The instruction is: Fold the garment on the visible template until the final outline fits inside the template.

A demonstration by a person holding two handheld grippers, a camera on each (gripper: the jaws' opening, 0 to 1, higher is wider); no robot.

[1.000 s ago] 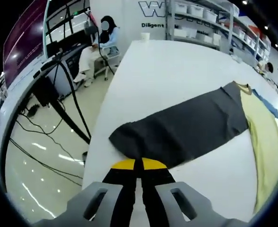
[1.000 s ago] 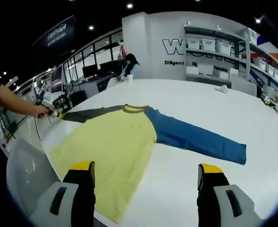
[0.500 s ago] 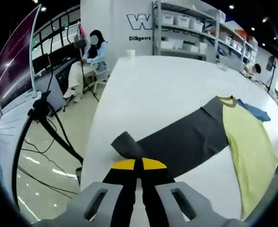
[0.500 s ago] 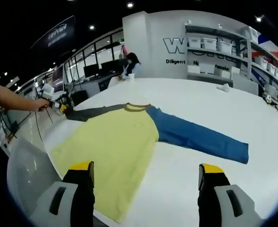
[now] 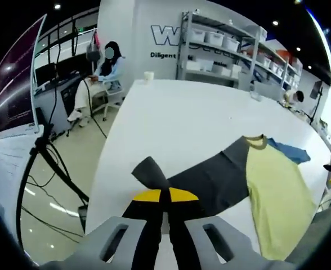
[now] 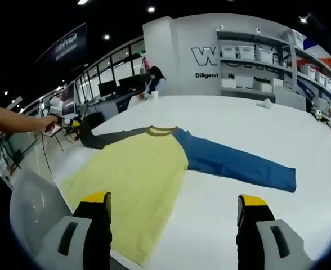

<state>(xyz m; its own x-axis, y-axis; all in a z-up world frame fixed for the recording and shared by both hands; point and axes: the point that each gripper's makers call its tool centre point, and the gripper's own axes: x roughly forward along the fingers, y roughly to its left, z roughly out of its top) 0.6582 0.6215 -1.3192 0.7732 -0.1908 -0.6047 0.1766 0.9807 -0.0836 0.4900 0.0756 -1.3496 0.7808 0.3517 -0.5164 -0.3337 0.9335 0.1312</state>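
Lifted since before: grey sleeve (image 5: 210, 177) cuff, pinched in left tool (image 5: 165, 195). Right tool (image 6: 174, 200) gapes wide above yellow shirt (image 6: 137, 185) on worktop (image 6: 222, 230).

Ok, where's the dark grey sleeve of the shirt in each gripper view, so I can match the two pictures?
Left gripper view: the dark grey sleeve runs from the left gripper at bottom centre up and right to the yellow body.
Right gripper view: it lies at centre left, reaching left from the collar.
Shared landmark: the olive collar, where the sleeves meet.
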